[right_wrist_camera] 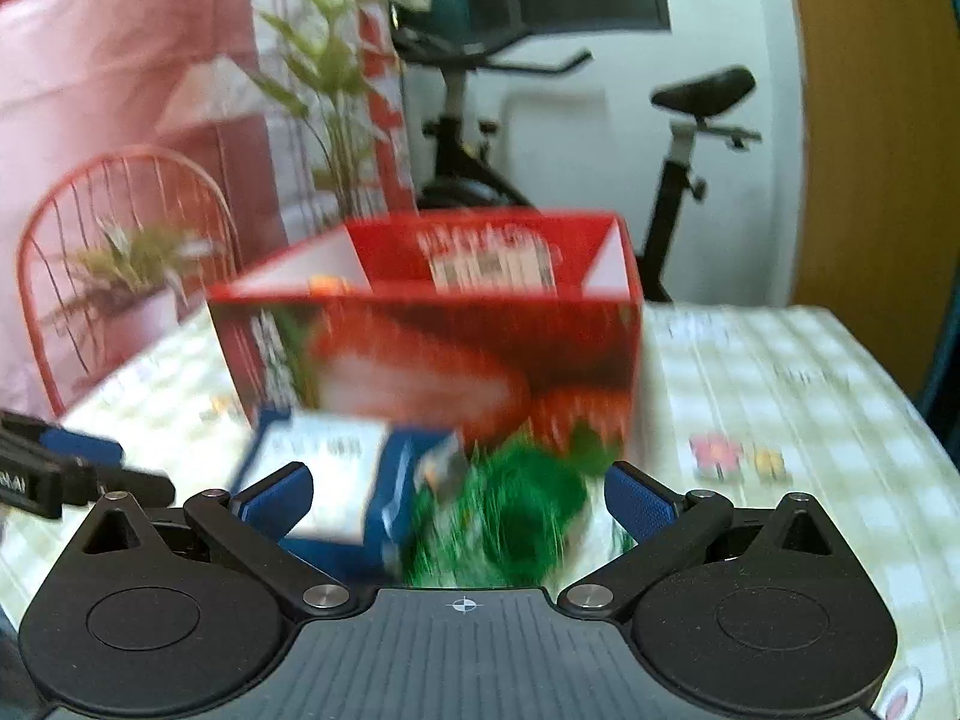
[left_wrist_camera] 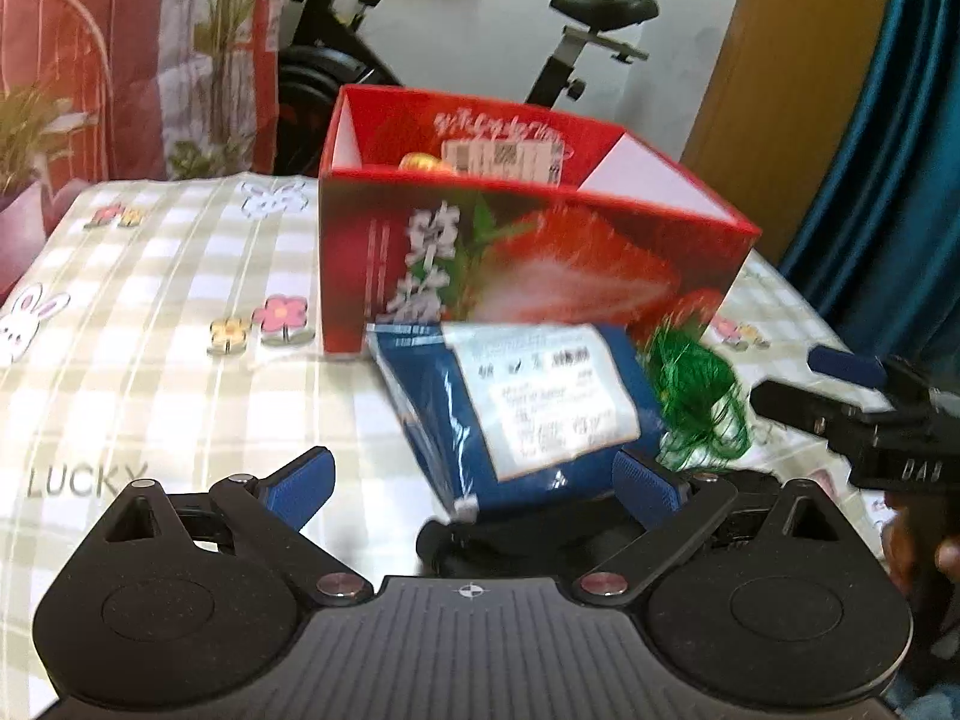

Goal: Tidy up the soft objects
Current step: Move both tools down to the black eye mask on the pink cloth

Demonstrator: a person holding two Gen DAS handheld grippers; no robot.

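Observation:
A blue soft packet with a white label (left_wrist_camera: 516, 408) lies on the checked tablecloth in front of a red strawberry-print box (left_wrist_camera: 528, 252). A green stringy bundle (left_wrist_camera: 699, 414) sits just right of the packet. My left gripper (left_wrist_camera: 477, 483) is open, its blue pads either side of the packet's near end without pressing it. In the right wrist view, blurred, my right gripper (right_wrist_camera: 459, 498) is open around the green bundle (right_wrist_camera: 510, 516), with the packet (right_wrist_camera: 336, 480) at its left finger. The box (right_wrist_camera: 432, 348) stands behind. Something yellow-orange (left_wrist_camera: 420, 162) lies inside the box.
The table's cloth (left_wrist_camera: 150, 312) carries flower and rabbit prints. Behind the table stand an exercise bike (left_wrist_camera: 576, 30), a red wire chair (right_wrist_camera: 120, 240) and plants (right_wrist_camera: 138, 264). A wooden door (left_wrist_camera: 798, 60) and a blue curtain (left_wrist_camera: 900, 150) are at the right. A hand (left_wrist_camera: 918, 546) holds the right gripper (left_wrist_camera: 852, 396).

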